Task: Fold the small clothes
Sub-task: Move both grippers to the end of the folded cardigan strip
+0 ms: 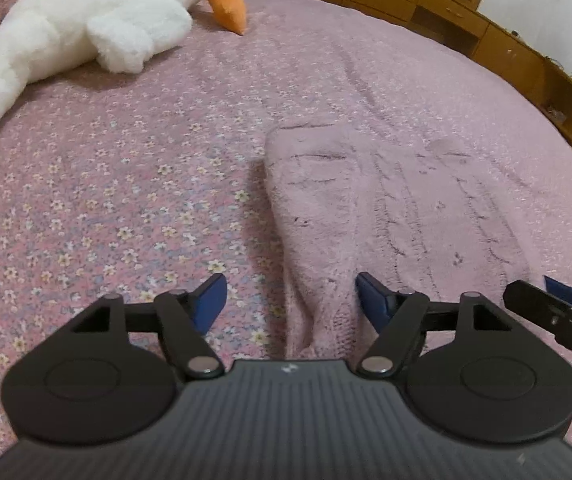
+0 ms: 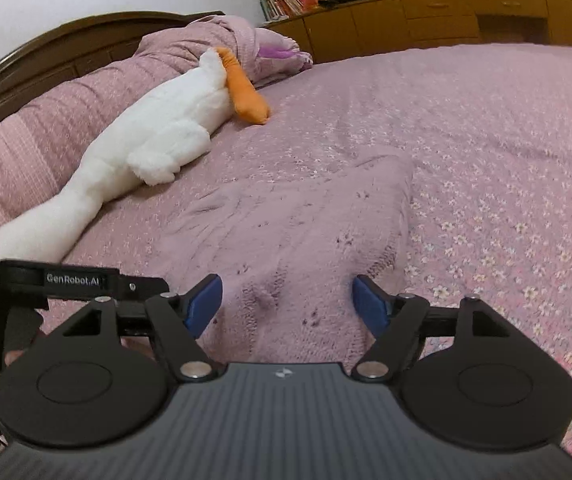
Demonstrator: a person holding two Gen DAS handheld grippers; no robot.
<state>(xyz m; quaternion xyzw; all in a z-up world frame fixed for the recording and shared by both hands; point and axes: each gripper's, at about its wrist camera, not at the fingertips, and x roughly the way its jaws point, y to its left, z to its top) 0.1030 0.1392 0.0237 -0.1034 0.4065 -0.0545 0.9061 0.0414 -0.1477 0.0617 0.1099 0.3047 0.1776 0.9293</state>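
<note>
Left wrist view: pink knit garment (image 1: 386,208), soft, light, limp; take by near hem corners. Left gripper (image 1: 290,300) and right gripper (image 2: 288,302) wide, empty.

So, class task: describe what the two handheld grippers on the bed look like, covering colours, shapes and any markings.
Left gripper and right gripper match: ribbed dark-grey body, two round black discs, black link arms with silver pivot pins, blue finger pads. In the right wrist view, the left one's black side bar reads "GenRobot.AI" in white.
</note>
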